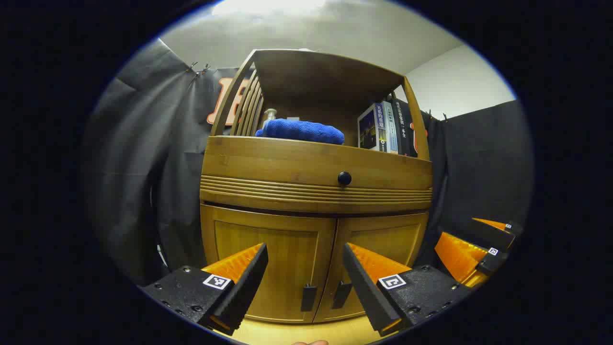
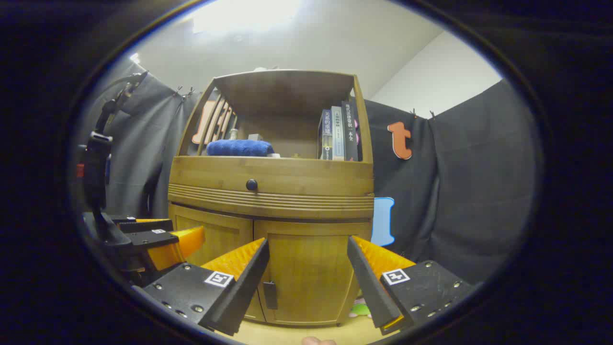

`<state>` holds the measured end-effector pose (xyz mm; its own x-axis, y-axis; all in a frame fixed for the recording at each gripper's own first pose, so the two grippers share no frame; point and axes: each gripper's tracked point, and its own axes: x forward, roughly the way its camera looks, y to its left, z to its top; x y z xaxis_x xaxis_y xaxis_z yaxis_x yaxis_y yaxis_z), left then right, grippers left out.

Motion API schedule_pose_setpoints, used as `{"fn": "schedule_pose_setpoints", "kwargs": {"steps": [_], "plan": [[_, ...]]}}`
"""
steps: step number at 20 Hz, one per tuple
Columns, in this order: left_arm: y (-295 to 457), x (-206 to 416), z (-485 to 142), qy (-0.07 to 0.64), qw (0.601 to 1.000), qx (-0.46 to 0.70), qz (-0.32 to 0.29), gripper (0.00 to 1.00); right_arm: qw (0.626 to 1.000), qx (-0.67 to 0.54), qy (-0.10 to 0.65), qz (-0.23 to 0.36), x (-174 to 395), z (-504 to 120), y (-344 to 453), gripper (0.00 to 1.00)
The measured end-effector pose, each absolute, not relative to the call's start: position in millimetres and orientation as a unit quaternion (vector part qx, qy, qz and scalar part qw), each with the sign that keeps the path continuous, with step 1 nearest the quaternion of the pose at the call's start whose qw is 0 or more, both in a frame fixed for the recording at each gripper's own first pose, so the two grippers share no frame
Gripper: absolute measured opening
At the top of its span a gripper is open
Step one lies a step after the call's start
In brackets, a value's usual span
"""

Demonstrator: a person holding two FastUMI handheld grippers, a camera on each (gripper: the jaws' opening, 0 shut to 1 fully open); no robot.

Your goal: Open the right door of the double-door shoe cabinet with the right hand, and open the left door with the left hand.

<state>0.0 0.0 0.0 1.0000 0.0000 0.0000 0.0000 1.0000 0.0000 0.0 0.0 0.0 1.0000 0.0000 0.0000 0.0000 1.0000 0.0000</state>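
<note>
A wooden shoe cabinet point(image 1: 316, 167) stands ahead with both lower doors closed. Its left door point(image 1: 273, 258) carries a dark handle point(image 1: 308, 297), and the right door point(image 1: 383, 239) has a handle point(image 1: 341, 294) beside the centre seam. My left gripper point(image 1: 305, 266) is open, a short way in front of the seam. In the right gripper view the right door point(image 2: 309, 270) and its handle point(image 2: 270, 294) face my open right gripper point(image 2: 308, 261), which holds nothing. The right gripper point(image 1: 479, 244) also appears at the right in the left gripper view, and the left gripper point(image 2: 158, 239) at the left in the right gripper view.
Above the doors is a drawer with a round black knob point(image 1: 344, 178). The open shelf holds a folded blue towel point(image 1: 301, 131) and upright books point(image 1: 383, 127). Black cloth walls flank the cabinet. A small green and pink thing point(image 2: 360, 309) lies on the floor by the cabinet's right foot.
</note>
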Motion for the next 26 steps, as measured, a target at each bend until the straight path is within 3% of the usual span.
{"fn": "schedule_pose_setpoints", "kwargs": {"steps": [11,17,18,26], "plan": [[-18,7,-2,0.004,1.000,-0.011,0.002,0.93,1.000,-0.004,0.007,0.007,4,0,-3,0.97],[-26,6,3,-0.009,1.000,-0.003,0.002,0.96,1.000,-0.003,0.008,0.016,6,0,-2,0.97],[-25,5,4,-0.008,1.000,0.000,0.004,0.93,1.000,-0.001,0.012,0.017,9,-3,-2,0.97],[23,-4,9,-0.015,0.998,0.022,0.055,0.96,0.997,-0.003,0.070,0.031,28,-55,14,0.96]]}}
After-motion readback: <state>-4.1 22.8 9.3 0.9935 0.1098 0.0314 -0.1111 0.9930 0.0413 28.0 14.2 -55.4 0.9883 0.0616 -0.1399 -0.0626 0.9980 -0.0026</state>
